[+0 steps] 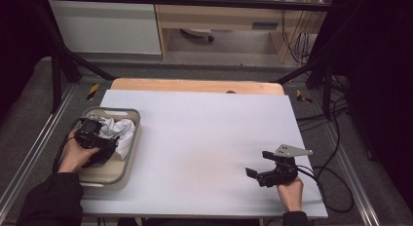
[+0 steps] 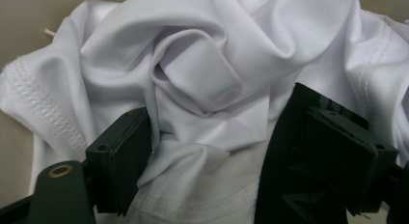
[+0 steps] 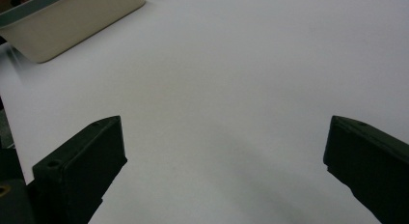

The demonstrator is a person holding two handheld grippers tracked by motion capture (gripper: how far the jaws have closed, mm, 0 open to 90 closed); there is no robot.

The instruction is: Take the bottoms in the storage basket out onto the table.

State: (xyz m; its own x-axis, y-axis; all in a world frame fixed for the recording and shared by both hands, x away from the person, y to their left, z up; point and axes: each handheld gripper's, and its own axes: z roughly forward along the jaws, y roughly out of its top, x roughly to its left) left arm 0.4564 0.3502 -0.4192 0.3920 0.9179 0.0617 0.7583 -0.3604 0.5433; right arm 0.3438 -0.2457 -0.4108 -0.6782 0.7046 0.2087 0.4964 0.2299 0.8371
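2 jaws of left gripper [image 2: 207, 156] straddle crumpled white cloth [image 2: 202, 74].

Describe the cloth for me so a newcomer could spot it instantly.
Start at the white table and go to the beige bin at its left edge. The crumpled white cloth with stitched hems is heaped inside, with the left gripper over it; nothing else there is white fabric.

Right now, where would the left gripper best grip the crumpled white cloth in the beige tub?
Probably the raised central fold of the crumpled white cloth, from above: it stands proud between the left gripper's open jaws, clear of the beige tub.
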